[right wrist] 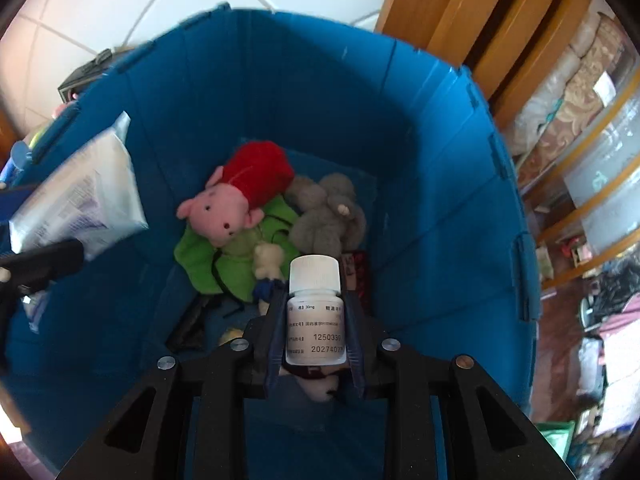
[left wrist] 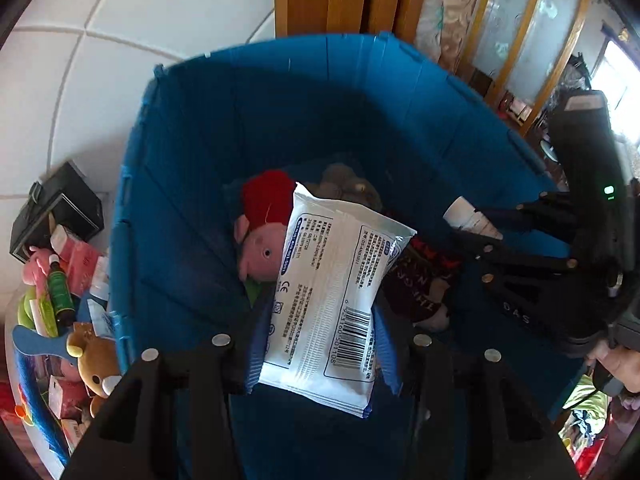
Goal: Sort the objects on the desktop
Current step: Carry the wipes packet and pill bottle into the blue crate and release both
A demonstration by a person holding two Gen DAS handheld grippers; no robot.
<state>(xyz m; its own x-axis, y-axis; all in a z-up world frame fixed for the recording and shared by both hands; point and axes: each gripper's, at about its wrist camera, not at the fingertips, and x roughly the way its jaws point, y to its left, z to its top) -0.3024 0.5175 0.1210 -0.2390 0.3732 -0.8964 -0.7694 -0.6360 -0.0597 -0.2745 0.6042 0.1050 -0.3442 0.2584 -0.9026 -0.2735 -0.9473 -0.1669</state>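
A white wipes packet is clamped between the pads of the left hand-held gripper, and a white pill bottle is pinched in the right hand-held gripper; both are held over the blue bin, above a pink pig plush.

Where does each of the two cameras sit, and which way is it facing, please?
Left wrist: on the left gripper, looking down into the blue bin; it clamps a white wipes packet; the right gripper shows.
Right wrist: on the right gripper, looking down; it clamps a white pill bottle.
Shared: bin, pink pig plush, packet, bottle.
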